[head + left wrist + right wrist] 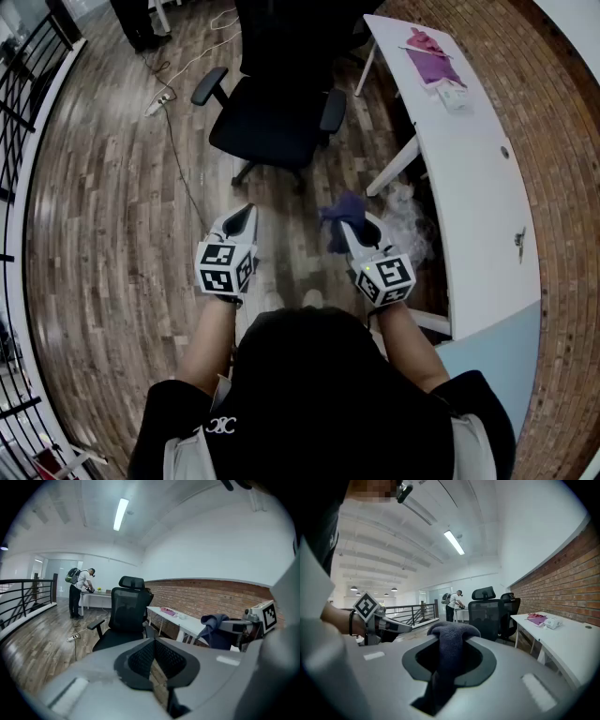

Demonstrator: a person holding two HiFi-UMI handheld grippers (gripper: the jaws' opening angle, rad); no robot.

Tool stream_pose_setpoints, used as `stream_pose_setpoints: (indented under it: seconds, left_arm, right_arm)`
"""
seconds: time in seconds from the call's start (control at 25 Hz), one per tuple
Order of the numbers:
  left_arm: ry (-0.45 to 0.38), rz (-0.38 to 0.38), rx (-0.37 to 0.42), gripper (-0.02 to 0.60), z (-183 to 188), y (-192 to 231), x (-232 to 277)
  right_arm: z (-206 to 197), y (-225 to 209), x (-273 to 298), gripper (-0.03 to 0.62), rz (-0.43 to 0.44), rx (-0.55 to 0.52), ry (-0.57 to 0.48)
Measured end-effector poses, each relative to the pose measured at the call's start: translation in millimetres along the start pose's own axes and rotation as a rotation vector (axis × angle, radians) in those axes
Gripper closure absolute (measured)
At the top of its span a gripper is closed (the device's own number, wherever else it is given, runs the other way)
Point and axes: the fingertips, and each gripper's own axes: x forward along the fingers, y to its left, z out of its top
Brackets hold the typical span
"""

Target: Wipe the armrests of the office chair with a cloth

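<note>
Cloth point(339, 214): dark blue, pinched in my right tool point(345, 231). Left tool point(248, 212): pressed together, empty. Office chair point(272, 122): far, well apart. I'd reach the right armrest point(333, 110) first, laying the cloth flat.

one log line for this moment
stage: pre-wipe | right gripper: shut on cloth | left gripper: shut, empty | office chair: ahead, untouched

A long white curved desk point(483, 197) is seen at the right, along a red brick wall point(562, 141). At its far end, a magenta fabric piece point(431, 56) and a small white object point(454, 97) (too small to identify) are laid. A white power strip point(157, 103) is seen far left on the wood-plank floor point(94, 234).
</note>
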Motion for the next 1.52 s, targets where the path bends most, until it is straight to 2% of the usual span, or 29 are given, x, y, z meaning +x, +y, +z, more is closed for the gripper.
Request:
stream_pose_setpoints:
  seconds: [0.48,0.96,1.32,1.52]
  left_arm:
    - [-0.001,-0.001,-0.01,0.575,6.2,16.5,2.3]
    - [-0.013,0.007,-0.018,0.575,8.9,31.3,-1.9]
    - [-0.019,0.011,-0.038,0.575,-6.3,66.6,-20.9]
    - [-0.03,0.039,-0.059,0.575,-9.2,91.1,-26.4]
  right_arm:
    - [3.0,-2.9,15.6,0.522,-0.021,0.014,-0.008]
    - [1.5,5.4,30.5,0.522,-0.01,-0.016,0.022]
    - [-1.1,32.5,50.8,0.522,-0.02,-0.039,0.027]
    - [-3.3,44.5,64.3,0.52,0.002,-0.049,0.039]
